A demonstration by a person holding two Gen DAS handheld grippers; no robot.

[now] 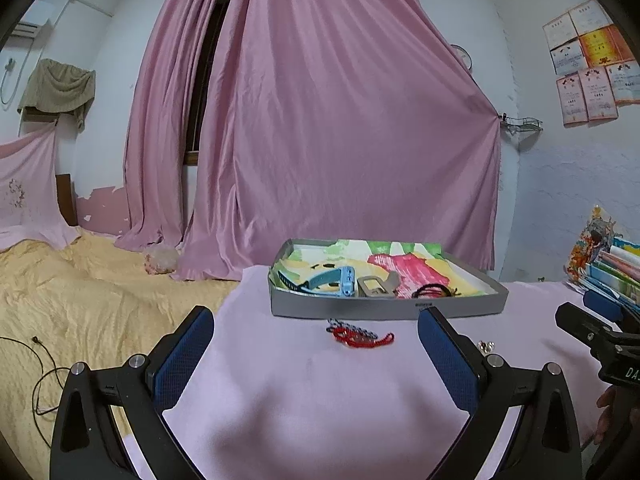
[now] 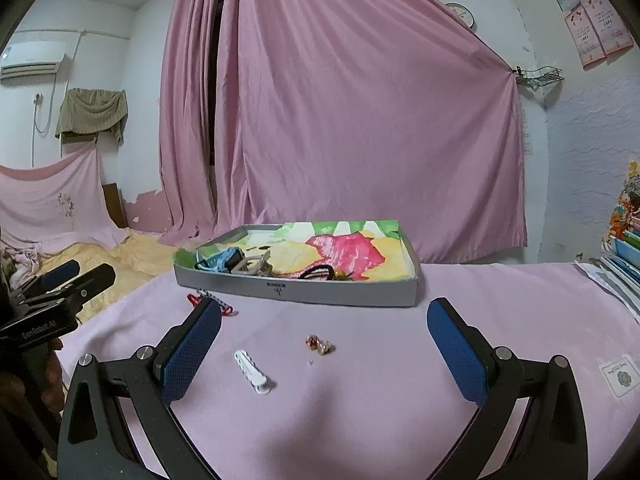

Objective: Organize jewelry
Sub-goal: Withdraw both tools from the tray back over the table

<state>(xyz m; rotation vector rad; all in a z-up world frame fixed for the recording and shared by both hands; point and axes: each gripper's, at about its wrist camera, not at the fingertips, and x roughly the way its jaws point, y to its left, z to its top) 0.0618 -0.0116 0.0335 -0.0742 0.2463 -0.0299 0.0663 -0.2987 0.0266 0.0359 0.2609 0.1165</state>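
Pink cloth (image 2: 360, 400): one tray (image 2: 296, 290), two watches (image 1: 332, 280).

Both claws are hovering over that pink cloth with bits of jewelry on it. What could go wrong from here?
1. The earrings are tiny next to the right gripper's wide pads; they may slip out or get pushed into the soft cloth.
2. The red bracelet lies tangled with a chain; grabbing one may drag both.
3. The tray is already crowded at its near edge, so new pieces may snag.
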